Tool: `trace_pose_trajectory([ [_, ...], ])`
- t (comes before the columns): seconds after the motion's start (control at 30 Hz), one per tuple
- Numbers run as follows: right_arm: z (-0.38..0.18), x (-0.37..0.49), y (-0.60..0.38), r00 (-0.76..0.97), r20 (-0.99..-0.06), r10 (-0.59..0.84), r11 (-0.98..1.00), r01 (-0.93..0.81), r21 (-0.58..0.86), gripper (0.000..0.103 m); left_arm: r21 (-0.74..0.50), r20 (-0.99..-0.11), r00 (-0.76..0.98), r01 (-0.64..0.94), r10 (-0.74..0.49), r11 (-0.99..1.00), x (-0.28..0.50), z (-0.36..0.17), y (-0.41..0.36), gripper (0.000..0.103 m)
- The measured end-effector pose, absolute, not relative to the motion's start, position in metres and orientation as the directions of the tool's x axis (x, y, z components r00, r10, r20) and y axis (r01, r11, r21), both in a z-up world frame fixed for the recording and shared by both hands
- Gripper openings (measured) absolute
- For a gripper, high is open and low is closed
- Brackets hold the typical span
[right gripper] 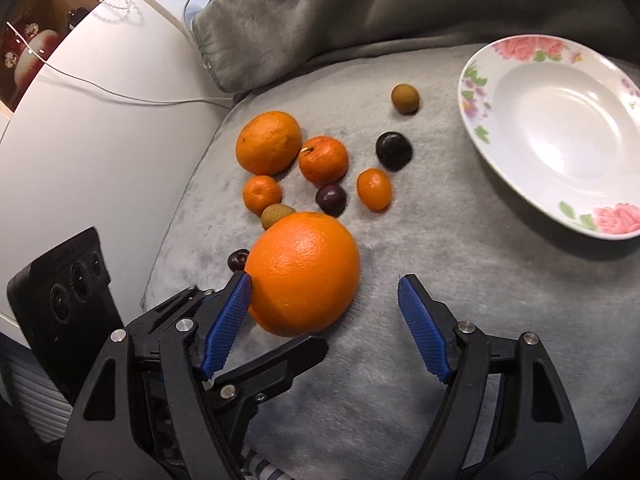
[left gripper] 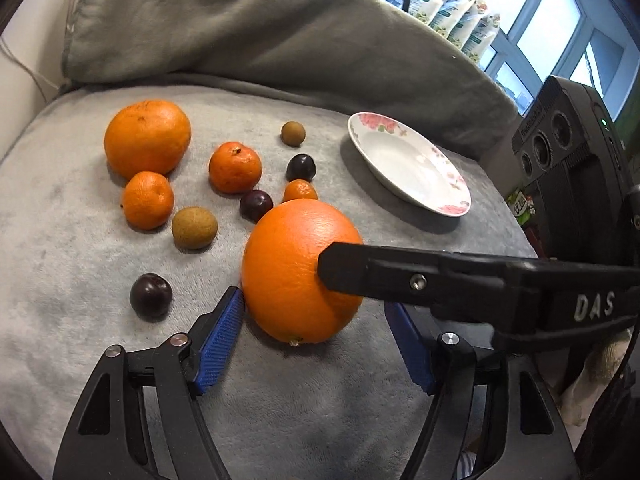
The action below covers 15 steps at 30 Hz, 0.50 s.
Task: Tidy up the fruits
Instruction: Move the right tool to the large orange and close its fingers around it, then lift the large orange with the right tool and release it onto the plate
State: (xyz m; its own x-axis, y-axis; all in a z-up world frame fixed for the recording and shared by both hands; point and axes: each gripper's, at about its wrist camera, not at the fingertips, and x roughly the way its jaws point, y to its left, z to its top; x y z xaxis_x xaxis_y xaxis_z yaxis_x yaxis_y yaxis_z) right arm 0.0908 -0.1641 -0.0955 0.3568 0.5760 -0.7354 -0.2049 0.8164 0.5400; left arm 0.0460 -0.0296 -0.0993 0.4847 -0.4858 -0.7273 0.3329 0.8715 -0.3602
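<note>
Grey plush blanket point(right gripper: 440, 280) as support, scattered oranges and mandarins centre-left, dark plums, brown longans, floral plate point(right gripper: 480, 128) upper right

A glossy, dimpled orange point(left gripper: 296, 268) lies on matt plush grey cloth point(left gripper: 80, 248) near a shiny glazed plate point(left gripper: 404, 160).

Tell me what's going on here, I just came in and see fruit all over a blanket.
A person with two handheld grippers is sorting fruit on a grey blanket. Both the left gripper and the right gripper are open around the big orange, which sits on the blanket. The flowered plate is empty; mandarins, dark plums and small brown fruits lie loose nearby.
</note>
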Motion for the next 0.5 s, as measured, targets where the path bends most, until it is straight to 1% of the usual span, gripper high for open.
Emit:
trace_pose_trajectory([
  [0.13,-0.098,0.091,-0.16,0.339,-0.733,0.59,0.807,-0.215,0.551,0.079,-0.371,-0.733,0.471,0.327,-0.49,0.869,0.049,-0.104,-0.028,0.064],
  [0.2,-0.101,0.092,-0.156,0.33,-0.732,0.597,0.802,-0.218,0.556,0.079,-0.374,-0.732,0.471,0.327,-0.493,0.868,0.049,-0.105,-0.027,0.063],
  [0.27,-0.104,0.093,-0.155,0.319,-0.724,0.612,0.791,-0.218,0.572,0.075,-0.365,-0.736,0.473,0.325,-0.484,0.872,0.048,-0.105,-0.027,0.063],
  [0.3,-0.104,0.093,-0.155,0.313,-0.718,0.621,0.783,-0.218,0.582,0.071,-0.356,-0.74,0.473,0.327,-0.478,0.875,0.049,-0.106,-0.027,0.063],
  [0.37,-0.105,0.094,-0.153,0.296,-0.706,0.643,0.766,-0.219,0.605,0.068,-0.335,-0.747,0.476,0.334,-0.465,0.881,0.048,-0.107,-0.029,0.063],
  [0.5,-0.103,0.093,-0.151,0.3,-0.713,0.633,0.774,-0.231,0.59,0.067,-0.319,-0.753,0.477,0.337,-0.453,0.886,0.047,-0.106,-0.031,0.063],
])
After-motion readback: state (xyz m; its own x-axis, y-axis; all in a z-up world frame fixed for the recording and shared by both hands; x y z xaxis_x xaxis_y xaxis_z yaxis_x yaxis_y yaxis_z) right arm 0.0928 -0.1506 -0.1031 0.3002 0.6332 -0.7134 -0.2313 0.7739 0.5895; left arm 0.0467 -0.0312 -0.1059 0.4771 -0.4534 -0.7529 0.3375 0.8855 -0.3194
